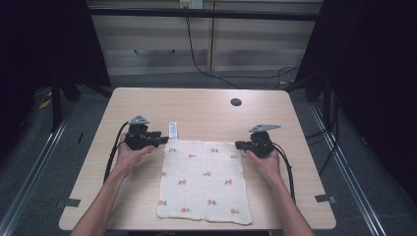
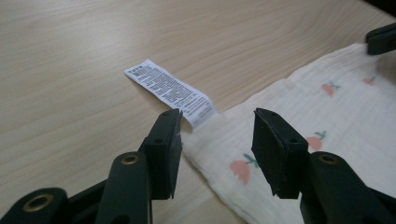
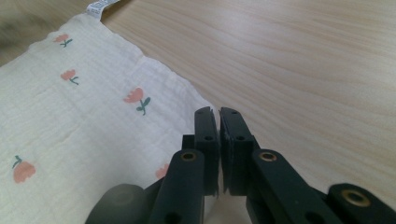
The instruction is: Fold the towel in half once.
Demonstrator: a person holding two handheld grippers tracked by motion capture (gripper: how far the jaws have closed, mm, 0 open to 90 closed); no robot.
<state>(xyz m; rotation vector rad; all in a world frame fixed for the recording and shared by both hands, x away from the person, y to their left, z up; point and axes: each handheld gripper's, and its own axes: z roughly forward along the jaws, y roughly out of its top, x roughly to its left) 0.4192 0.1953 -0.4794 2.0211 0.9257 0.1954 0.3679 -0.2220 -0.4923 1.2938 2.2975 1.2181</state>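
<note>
Care label (image 2: 171, 91) print too small to read, cloth (image 3: 70, 121) runs off the right gripper view's left and bottom edges with its far corner blurred, and whether the right gripper (image 3: 218, 122) pinches the cloth edge can't be told.

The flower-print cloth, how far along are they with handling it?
Done: the flower-print cloth lies spread flat on the table, care label sticking out at its far left corner. In hand: the right gripper is shut at the far right corner, though a pinch on the fabric can't be confirmed, and the left gripper stands open over the label corner, gripping nothing. Left: any folding or lifting; no fold shows yet.
</note>
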